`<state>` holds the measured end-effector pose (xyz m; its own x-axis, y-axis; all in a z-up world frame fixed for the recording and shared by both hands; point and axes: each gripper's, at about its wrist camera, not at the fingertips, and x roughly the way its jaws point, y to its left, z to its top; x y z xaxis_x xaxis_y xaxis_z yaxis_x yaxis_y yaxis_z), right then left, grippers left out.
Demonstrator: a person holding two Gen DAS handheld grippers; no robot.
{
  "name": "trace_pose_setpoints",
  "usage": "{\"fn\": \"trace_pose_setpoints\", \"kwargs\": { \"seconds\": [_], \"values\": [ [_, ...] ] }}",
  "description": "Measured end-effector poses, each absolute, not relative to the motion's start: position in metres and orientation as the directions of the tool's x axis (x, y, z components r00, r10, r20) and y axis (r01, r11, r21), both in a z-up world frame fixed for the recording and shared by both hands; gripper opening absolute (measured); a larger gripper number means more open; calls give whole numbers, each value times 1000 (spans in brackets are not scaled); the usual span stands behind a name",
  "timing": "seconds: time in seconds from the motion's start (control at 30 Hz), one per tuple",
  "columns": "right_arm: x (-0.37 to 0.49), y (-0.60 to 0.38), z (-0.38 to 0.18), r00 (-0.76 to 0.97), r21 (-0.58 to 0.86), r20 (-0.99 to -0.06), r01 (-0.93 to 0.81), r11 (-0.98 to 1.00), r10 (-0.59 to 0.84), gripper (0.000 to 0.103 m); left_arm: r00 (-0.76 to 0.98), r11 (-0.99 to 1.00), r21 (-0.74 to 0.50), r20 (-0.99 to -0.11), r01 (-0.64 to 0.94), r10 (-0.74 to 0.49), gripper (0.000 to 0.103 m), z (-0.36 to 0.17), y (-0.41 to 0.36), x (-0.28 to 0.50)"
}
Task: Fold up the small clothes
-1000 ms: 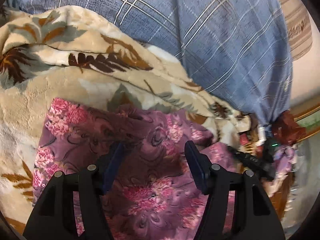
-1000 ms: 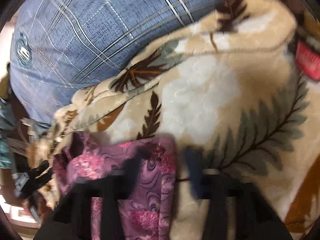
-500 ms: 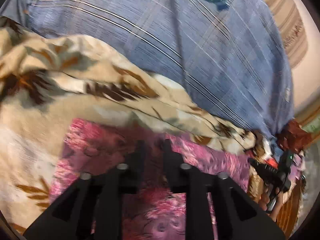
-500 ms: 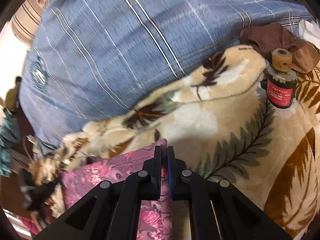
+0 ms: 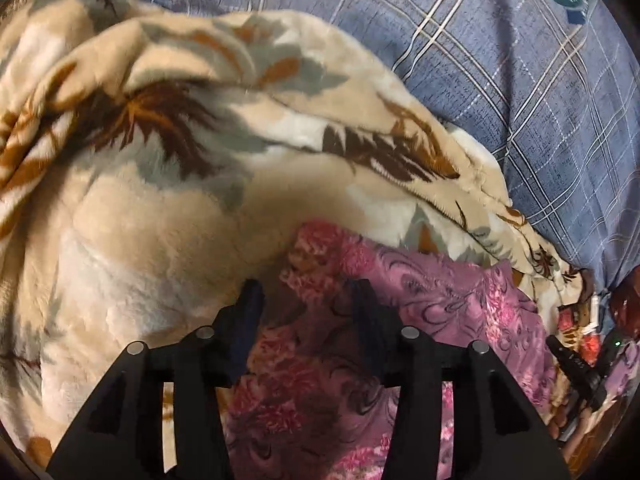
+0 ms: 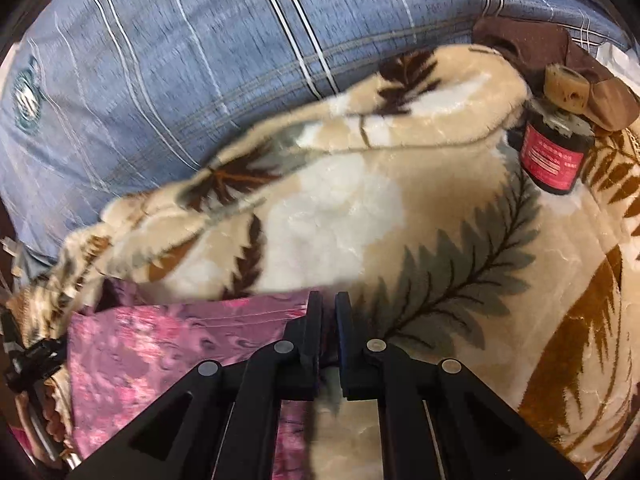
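Here the purple floral garment [image 5: 420,320] lies on a cream leaf-print fleece blanket [image 5: 160,220]. The right tool [image 6: 328,312] pinches its near corner, fingers pressed together, while the left tool [image 5: 306,300] hangs spread over its edge. A red-labelled bottle [image 6: 554,156] rests farther off.

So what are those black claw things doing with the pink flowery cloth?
A person is folding a small purple-pink flowery cloth on a leafy beige blanket. The right claw is pinched shut on the cloth's corner. The left claw is open over another corner, not gripping. A little red-labelled bottle sits nearby.
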<state>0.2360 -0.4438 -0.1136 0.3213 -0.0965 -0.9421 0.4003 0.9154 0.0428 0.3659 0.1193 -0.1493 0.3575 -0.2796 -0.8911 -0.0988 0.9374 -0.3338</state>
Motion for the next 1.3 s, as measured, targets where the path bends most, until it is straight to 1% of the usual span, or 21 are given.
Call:
{"fn": "trace_pose_setpoints", "kwargs": {
  "seconds": [0.03,0.07,0.17,0.23,0.3,0.43,0.47,0.5,0.53,0.57,0.6,0.67,0.73,0.77,0.93,1.0,1.07,1.1,1.17,1.23,1.3],
  "values": [
    [236,-445,-115,319,47,-943,401,915,-91,6,360,945,-317,-893,-76,-270,38,-149,115,365],
    [235,-446,-115,322,55,-943,405,913,-86,6,361,957,-286,-900,-59,-247,2,-149,110,364],
    [234,-445,-111,335,74,-939,400,913,-71,0,380,957,-285,-892,-53,-244,2,-145,108,361],
    [232,-444,-103,351,38,-929,408,912,-118,0,459,957,-287,-856,-39,-238,2,-125,114,356],
    [230,-448,-94,382,53,-916,419,907,-123,0,497,955,-293,-835,-34,-239,2,-114,120,356],
    [230,-442,-87,444,152,-895,369,917,-30,1,428,947,-316,-865,-62,-261,3,-130,124,365],
    [231,-437,-84,465,193,-885,342,920,13,7,411,946,-318,-872,-60,-267,3,-127,126,366],
    [232,-435,-79,481,219,-876,319,922,42,8,418,942,-331,-865,-57,-279,3,-122,126,367],
    [230,-426,-71,505,244,-860,288,926,70,10,445,933,-355,-846,-55,-295,3,-111,130,364],
    [227,-419,-65,522,255,-849,270,929,81,18,500,919,-391,-806,-47,-317,11,-91,139,357],
    [227,-407,-58,544,266,-834,238,934,99,24,529,913,-405,-785,-42,-323,32,-78,144,349],
    [219,-382,-42,585,289,-799,169,942,139,55,583,905,-423,-748,-49,-318,62,-53,158,328],
    [210,-351,-33,612,312,-769,107,944,185,66,615,894,-445,-718,-49,-324,62,-37,169,306],
    [205,-334,-32,611,331,-760,72,941,221,68,618,890,-454,-711,-39,-335,62,-32,173,292],
    [161,-257,-57,541,385,-765,-53,921,351,68,652,848,-525,-670,-77,-356,62,-47,190,219],
    [146,-236,-76,513,403,-769,-74,912,381,68,658,817,-565,-660,-116,-363,62,-68,198,187],
    [128,-216,-103,471,438,-779,-64,897,414,68,685,737,-651,-622,-182,-379,62,-99,210,152],
    [123,-210,-113,446,453,-787,-53,890,427,68,682,710,-670,-625,-218,-380,62,-112,212,145],
    [104,-199,-129,431,454,-800,-19,891,417,69,665,658,-705,-627,-264,-405,61,-132,216,134],
    [96,-190,-127,460,426,-799,-24,905,388,69,685,649,-712,-614,-267,-392,61,-133,216,124],
    [92,-187,-120,472,438,-789,-19,899,395,69,693,651,-718,-601,-247,-399,61,-132,211,119]
  ]
}}
